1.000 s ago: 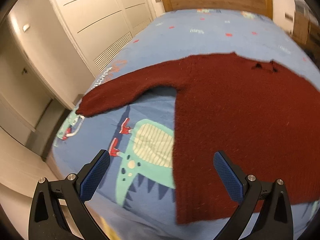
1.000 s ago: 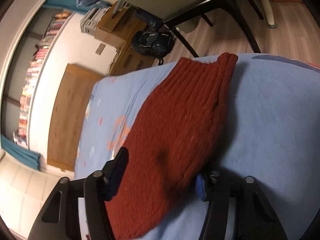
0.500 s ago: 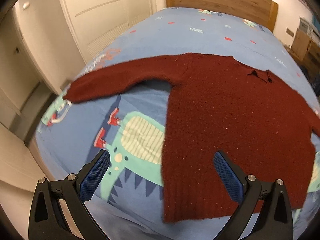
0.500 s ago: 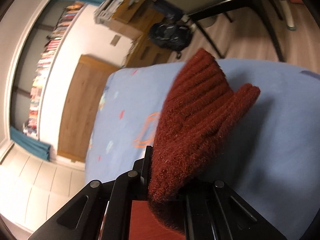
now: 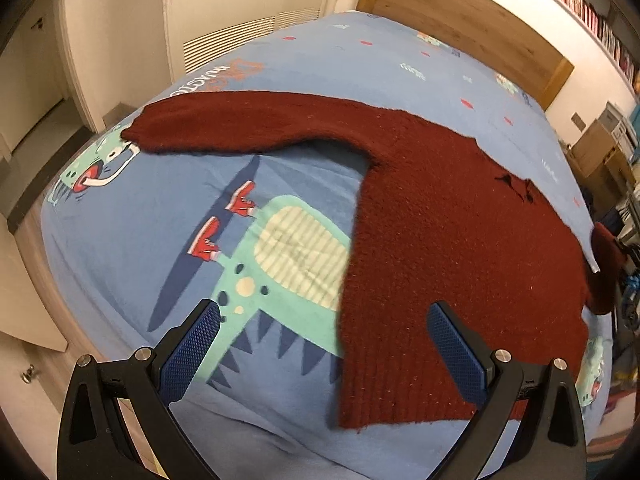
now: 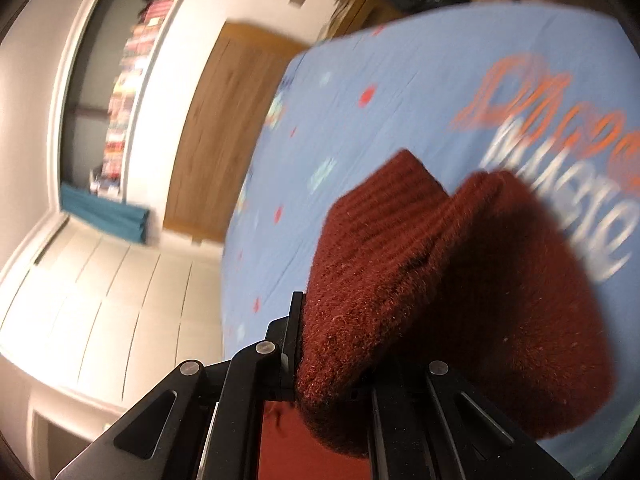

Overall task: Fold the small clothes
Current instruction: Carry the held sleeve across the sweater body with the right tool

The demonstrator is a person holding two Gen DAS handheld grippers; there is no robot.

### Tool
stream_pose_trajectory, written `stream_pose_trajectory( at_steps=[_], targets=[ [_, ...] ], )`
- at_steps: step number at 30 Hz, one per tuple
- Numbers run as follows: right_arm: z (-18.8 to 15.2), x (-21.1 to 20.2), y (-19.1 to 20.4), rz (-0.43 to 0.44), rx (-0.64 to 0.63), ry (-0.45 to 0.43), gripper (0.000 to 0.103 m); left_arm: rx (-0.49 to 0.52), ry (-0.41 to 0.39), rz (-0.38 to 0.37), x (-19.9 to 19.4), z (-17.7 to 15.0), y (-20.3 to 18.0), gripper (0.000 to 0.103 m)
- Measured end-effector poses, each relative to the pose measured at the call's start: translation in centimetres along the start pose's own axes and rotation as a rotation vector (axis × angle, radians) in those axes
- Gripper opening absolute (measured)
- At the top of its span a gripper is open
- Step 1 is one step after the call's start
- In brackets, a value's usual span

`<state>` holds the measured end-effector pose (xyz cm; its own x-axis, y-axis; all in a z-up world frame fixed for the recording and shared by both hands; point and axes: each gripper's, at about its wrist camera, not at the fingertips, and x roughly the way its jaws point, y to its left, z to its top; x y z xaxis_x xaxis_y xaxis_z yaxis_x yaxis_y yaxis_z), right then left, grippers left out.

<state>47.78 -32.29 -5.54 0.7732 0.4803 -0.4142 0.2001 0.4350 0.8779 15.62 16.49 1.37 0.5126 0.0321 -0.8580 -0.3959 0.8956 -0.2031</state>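
Our left tongs (image 5: 320,344) are black angular frames with silver screws and blue cross-hatched pads (image 5: 191,354); our right tongs (image 6: 332,364) share the same black frame and screws.

The right gripper's (image 6: 332,364) pads are buried under the bunched dark red knitted sweater (image 6: 420,280). The blue printed bedsheet's (image 6: 400,60) lettering smears, perhaps from motion blur.

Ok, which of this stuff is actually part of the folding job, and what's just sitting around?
In the job:
- dark red sweater, spread on the bed
- its sleeve cuff, clamped in the right gripper
- left gripper, open above the hem

Lying about:
- dinosaur bedsheet
- wooden headboard
- bookshelf
- cardboard boxes
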Motion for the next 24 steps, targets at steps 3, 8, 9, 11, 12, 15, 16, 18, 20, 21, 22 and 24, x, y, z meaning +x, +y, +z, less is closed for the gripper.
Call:
stream_pose_trajectory(
  at_steps=[3, 8, 9, 11, 12, 15, 16, 18, 20, 21, 22, 24],
  targets=[
    [-3.1, 3.7, 3.1, 0.024, -0.031, 0.071, 0.007, -0.041, -0.008, -0.007, -0.5, 0.0, 2.0, 0.102],
    [-8.1, 9.3, 8.3, 0.075, -0.088, 0.17, 0.007, -0.086, -0.021, 0.006, -1.4, -0.1, 5.2, 0.102],
    [-9.0, 10.1, 9.2, 0.086, -0.102, 0.184, 0.007, -0.092, -0.022, 0.004, -1.5, -0.2, 5.7, 0.102],
    [-11.3, 11.9, 11.1, 0.114, -0.138, 0.219, 0.007, -0.104, -0.023, -0.004, -1.5, -0.3, 6.3, 0.102],
    [-12.2, 12.6, 11.7, 0.119, -0.155, 0.235, 0.008, -0.108, -0.022, -0.007, -1.5, -0.4, 6.6, 0.102],
    [-15.3, 15.3, 13.5, 0.115, -0.205, 0.293, 0.008, -0.11, -0.022, -0.012, -1.3, -0.6, 7.1, 0.102],
    [-16.4, 16.1, 13.9, 0.114, -0.218, 0.311, 0.008, -0.109, -0.022, -0.011, -1.2, -0.5, 7.1, 0.102],
    [-18.4, 17.6, 14.4, 0.102, -0.25, 0.347, 0.008, -0.104, -0.023, -0.009, -1.0, -0.6, 7.2, 0.102],
    [-20.1, 18.8, 14.6, 0.079, -0.286, 0.381, 0.008, -0.103, -0.023, -0.007, -0.9, -0.7, 7.6, 0.102],
    [-21.1, 19.5, 14.8, 0.056, -0.319, 0.404, 0.008, -0.105, -0.023, -0.004, -0.8, -0.8, 7.7, 0.102],
    [-22.2, 20.2, 15.0, 0.031, -0.356, 0.425, 0.008, -0.109, -0.023, -0.003, -0.8, -0.9, 7.9, 0.102],
    [-24.5, 21.0, 14.7, -0.008, -0.418, 0.463, 0.008, -0.112, -0.023, 0.003, -0.7, -0.9, 8.2, 0.102]
  ],
)
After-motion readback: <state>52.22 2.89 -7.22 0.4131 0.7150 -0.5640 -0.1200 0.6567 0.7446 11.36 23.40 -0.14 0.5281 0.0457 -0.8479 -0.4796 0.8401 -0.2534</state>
